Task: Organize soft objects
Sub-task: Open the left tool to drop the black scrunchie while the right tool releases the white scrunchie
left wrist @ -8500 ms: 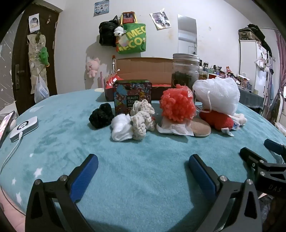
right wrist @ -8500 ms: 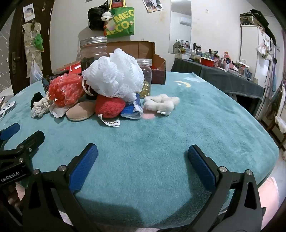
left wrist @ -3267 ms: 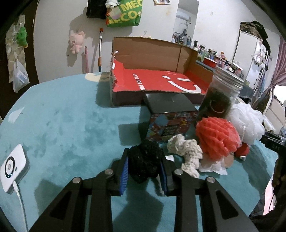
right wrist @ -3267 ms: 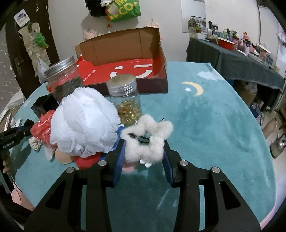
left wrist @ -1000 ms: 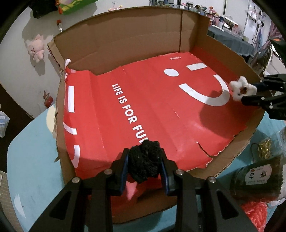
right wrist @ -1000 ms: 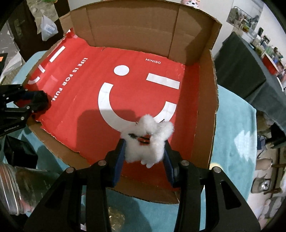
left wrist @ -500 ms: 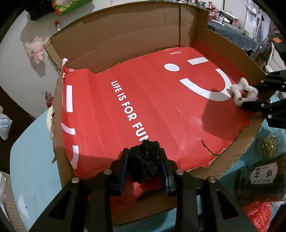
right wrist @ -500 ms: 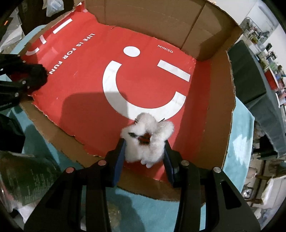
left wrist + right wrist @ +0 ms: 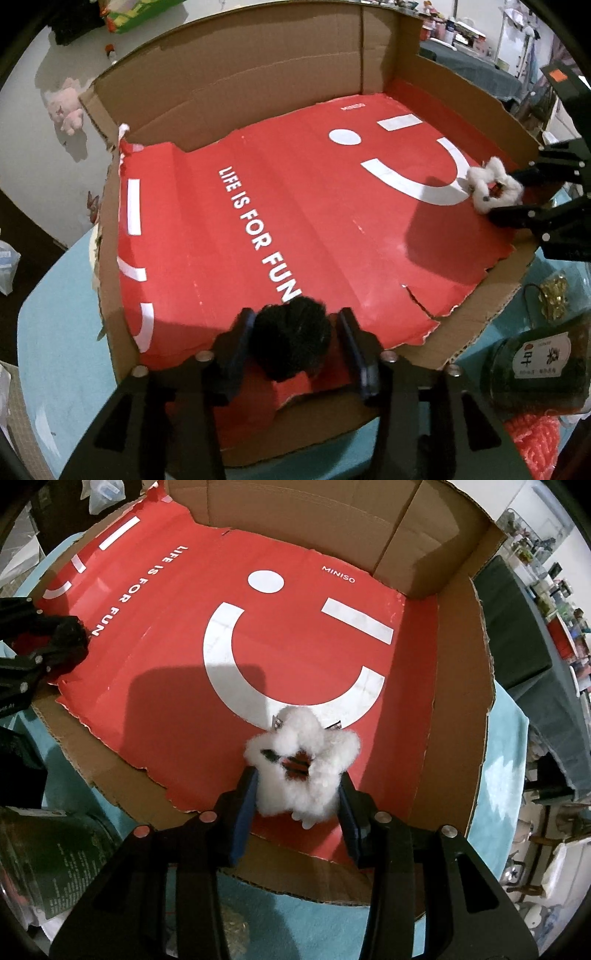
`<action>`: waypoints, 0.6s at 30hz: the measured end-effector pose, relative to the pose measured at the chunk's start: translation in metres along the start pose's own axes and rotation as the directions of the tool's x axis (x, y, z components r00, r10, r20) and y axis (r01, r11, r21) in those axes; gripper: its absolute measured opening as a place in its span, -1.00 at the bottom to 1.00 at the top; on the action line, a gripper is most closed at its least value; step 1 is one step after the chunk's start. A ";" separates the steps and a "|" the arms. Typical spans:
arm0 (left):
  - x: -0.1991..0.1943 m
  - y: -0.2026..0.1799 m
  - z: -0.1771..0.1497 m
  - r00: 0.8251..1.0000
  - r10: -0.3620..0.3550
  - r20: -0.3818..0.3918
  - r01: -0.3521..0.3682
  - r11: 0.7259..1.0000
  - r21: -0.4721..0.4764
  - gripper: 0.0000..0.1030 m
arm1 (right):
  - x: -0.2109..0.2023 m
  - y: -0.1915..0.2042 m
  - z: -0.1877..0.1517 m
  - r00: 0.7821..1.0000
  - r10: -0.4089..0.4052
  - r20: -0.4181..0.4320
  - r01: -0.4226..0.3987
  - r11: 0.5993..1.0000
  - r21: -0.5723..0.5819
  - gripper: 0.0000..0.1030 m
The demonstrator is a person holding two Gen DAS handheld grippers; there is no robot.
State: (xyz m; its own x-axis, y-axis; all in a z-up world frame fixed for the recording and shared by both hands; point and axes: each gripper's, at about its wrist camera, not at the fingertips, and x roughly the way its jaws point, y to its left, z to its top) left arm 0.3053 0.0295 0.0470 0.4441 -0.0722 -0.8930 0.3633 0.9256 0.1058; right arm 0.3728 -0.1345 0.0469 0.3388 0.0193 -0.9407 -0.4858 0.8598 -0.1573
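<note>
My left gripper (image 9: 295, 339) is shut on a black fuzzy scrunchie (image 9: 291, 338), held low over the near left part of the cardboard box (image 9: 258, 81). My right gripper (image 9: 297, 781) is shut on a white fluffy star-shaped hair clip (image 9: 301, 771), held over the near right part of the box's red floor (image 9: 166, 635). In the left wrist view the right gripper (image 9: 498, 199) shows at the box's right side with the white clip (image 9: 491, 184). In the right wrist view the left gripper (image 9: 55, 642) shows at the left with the black scrunchie (image 9: 72, 638).
The open box has tall cardboard walls at the back (image 9: 314, 520) and right (image 9: 458, 686), and a torn low front edge (image 9: 480, 306). A dark glass jar (image 9: 535, 369) and an orange mesh pouf (image 9: 543, 446) stand on the teal table cover (image 9: 55, 332) in front.
Both grippers have sunk lower into the box with their objects still held. The right gripper has moved slightly further in over the red floor.
</note>
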 end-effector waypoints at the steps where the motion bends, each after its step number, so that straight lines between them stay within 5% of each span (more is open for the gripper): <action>1: 0.000 -0.001 0.000 1.000 0.006 0.003 -0.006 1.000 -0.001 0.02 | 0.000 0.000 0.000 1.000 0.001 -0.001 -0.001 1.000 0.002 -0.20; 6: -0.008 0.001 0.002 0.999 -0.021 0.024 0.022 0.999 -0.027 0.17 | -0.002 -0.001 0.001 1.000 0.018 0.010 -0.018 1.000 0.015 -0.04; 12: -0.039 -0.002 0.003 0.994 -0.019 0.107 0.023 0.999 -0.035 0.37 | -0.021 0.007 -0.003 0.998 0.004 0.057 -0.004 1.000 0.009 0.38; 18: -0.091 -0.011 -0.008 0.971 -0.016 0.238 0.029 0.998 -0.053 0.64 | -0.059 -0.001 -0.012 0.990 0.004 0.140 -0.013 0.998 0.067 0.38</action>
State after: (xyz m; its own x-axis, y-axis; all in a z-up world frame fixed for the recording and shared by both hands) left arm 0.2547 0.0290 0.1241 0.6202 -0.1730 -0.7651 0.3322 0.9415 0.0564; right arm 0.3434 -0.1424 0.0988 0.4466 0.0940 -0.8898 -0.4355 0.8916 -0.1244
